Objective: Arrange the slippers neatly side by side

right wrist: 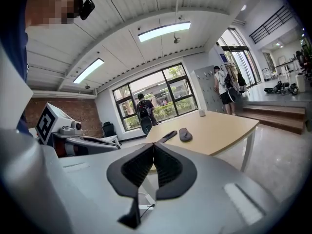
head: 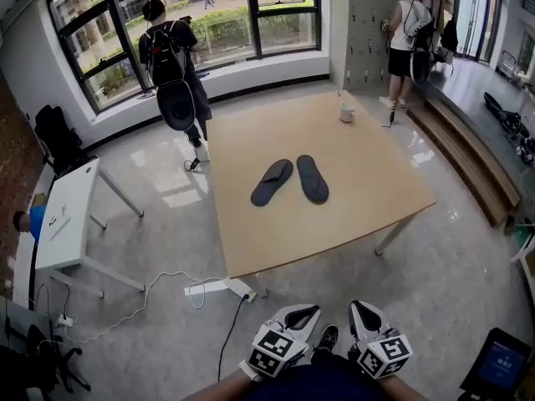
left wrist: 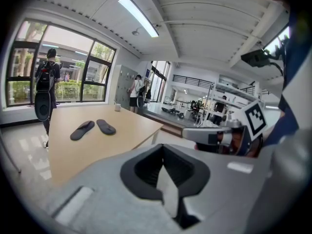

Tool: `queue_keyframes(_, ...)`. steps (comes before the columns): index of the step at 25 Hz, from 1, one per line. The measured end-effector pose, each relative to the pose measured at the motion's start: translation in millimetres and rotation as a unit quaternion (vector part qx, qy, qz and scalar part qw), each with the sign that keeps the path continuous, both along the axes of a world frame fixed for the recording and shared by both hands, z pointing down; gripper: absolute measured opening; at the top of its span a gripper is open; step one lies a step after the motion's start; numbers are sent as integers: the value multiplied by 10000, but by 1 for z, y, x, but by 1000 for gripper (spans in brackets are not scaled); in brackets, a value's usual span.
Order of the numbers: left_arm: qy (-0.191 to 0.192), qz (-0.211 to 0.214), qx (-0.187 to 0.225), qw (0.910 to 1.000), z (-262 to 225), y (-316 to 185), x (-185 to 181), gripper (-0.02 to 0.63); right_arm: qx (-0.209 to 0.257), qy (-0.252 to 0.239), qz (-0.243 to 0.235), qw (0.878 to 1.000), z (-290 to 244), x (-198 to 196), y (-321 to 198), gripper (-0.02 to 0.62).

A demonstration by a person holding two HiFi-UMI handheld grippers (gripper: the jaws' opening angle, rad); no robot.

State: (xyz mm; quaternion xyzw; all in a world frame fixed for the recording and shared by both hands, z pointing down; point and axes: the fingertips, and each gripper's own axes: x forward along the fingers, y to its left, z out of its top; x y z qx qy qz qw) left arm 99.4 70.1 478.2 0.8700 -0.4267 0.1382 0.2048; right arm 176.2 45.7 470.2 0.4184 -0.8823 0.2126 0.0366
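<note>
The fingers (left wrist: 145,168) of the left gripper (left wrist: 163,147) are pressed together on nothing, and so are those of the right gripper (right wrist: 153,145). Both are held low by the person's body, well short of the worktop (head: 368,195). The two slippers (head: 272,182) (head: 312,179) lie mid-worktop, far ends close and near ends splayed. Arranging looks not yet begun. The next move calls for approaching, spreading the fingers and swinging one slipper parallel.

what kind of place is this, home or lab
Probably a lab-like hall, not a home: lockers on the far wall, one big table on an open polished floor, and a person wearing a gear backpack by the windows.
</note>
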Motion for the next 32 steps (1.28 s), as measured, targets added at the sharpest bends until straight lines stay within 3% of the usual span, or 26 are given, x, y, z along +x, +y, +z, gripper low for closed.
queue_keyframes(16, -94, -437, 21, 9990, -3, -105, 66, 5, -45, -237, -272, 9993, 0, 70, -114, 11)
queue_keyframes(26, -141, -805, 17, 9967, -3, -122, 62, 5, -127, -240, -618, 9977, 9, 63, -136, 11)
queue_keyframes(32, -94, -1296, -53, 9915, 9, -145, 35, 5, -203, -157, -884, 9958, 21, 43, -159, 11)
